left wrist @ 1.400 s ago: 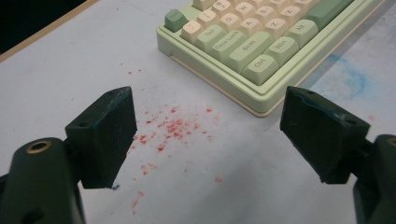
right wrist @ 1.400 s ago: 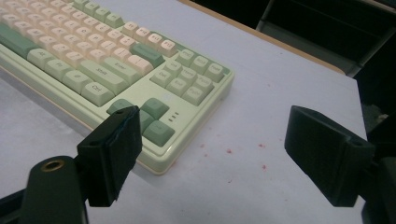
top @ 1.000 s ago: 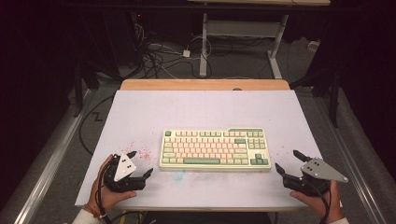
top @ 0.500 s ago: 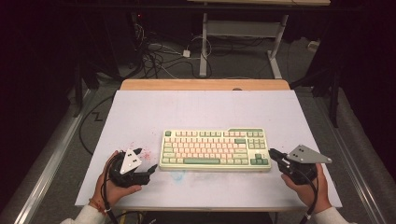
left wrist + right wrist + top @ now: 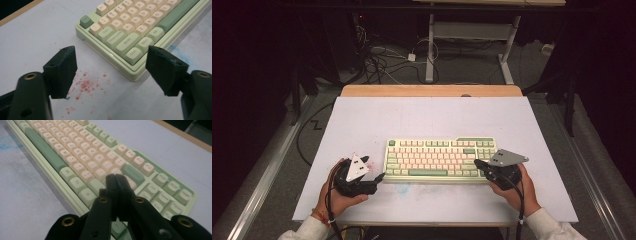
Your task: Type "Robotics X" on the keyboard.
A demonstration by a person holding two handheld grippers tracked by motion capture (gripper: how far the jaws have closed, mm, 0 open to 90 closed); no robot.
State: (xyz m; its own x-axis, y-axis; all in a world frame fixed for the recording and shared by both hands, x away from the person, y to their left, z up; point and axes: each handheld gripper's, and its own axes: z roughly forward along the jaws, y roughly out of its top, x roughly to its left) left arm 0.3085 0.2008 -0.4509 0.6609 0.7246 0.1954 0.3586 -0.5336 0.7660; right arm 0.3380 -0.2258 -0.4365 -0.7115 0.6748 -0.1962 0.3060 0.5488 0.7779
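Keyboard: a pale green mechanical keyboard with cream and green keycaps, lying flat near the front middle of the white table, its long side square to the person.
Handling: likely rigid and fairly heavy for its size; the case will not flex, but the keycaps could pop off if squeezed or levered, and the smooth plastic may slip on the mat.
Where to grip: the short end walls of the case, below the keys, look the safest hold; one gripper at each end.
Left gripper: jaws spread wide, holding nothing, low at the keyboard's left front corner; the Ctrl key sits just ahead between the jaws.
Right gripper: jaws pressed together on nothing, tips over the keys at the keyboard's right end, pointing across it.
Table marks: red specks beside the left corner, a faint blue smear in front.
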